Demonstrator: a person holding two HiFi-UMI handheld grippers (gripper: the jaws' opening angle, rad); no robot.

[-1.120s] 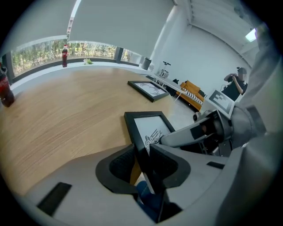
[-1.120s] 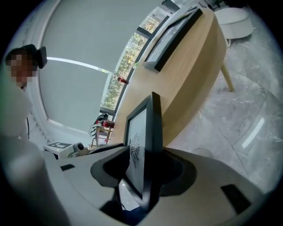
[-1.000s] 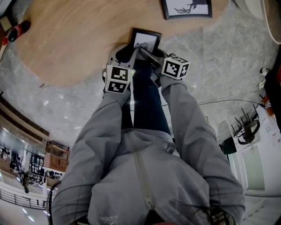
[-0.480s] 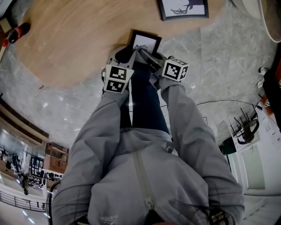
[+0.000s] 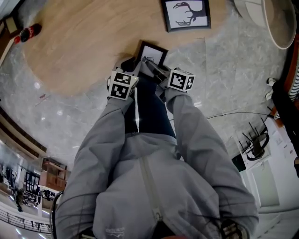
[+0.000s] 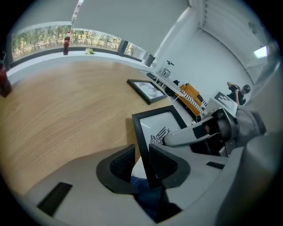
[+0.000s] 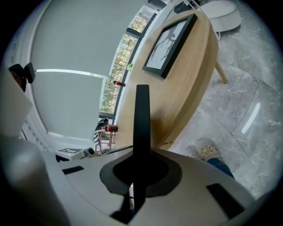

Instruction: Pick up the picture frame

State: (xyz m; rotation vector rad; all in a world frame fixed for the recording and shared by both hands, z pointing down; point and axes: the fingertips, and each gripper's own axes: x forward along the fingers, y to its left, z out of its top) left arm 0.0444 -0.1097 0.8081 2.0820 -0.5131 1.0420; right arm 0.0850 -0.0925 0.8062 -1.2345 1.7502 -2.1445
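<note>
Black in its border, the small picture frame (image 5: 152, 52) stands tilted at the near edge of the wooden table (image 5: 79, 42), with its lower corner over the person's knees. The right gripper (image 7: 141, 170) has just been closing its jaws. Now they are clamped on the frame's border, which shows edge-on between them. I judge that the grasp is made, so the lift can follow. The left gripper (image 6: 142, 161) has the left border of the frame between its jaws, but they stand apart and do not squeeze it. A bigger antler picture (image 5: 186, 14) lies flat farther on the table, well apart from both grippers.
</note>
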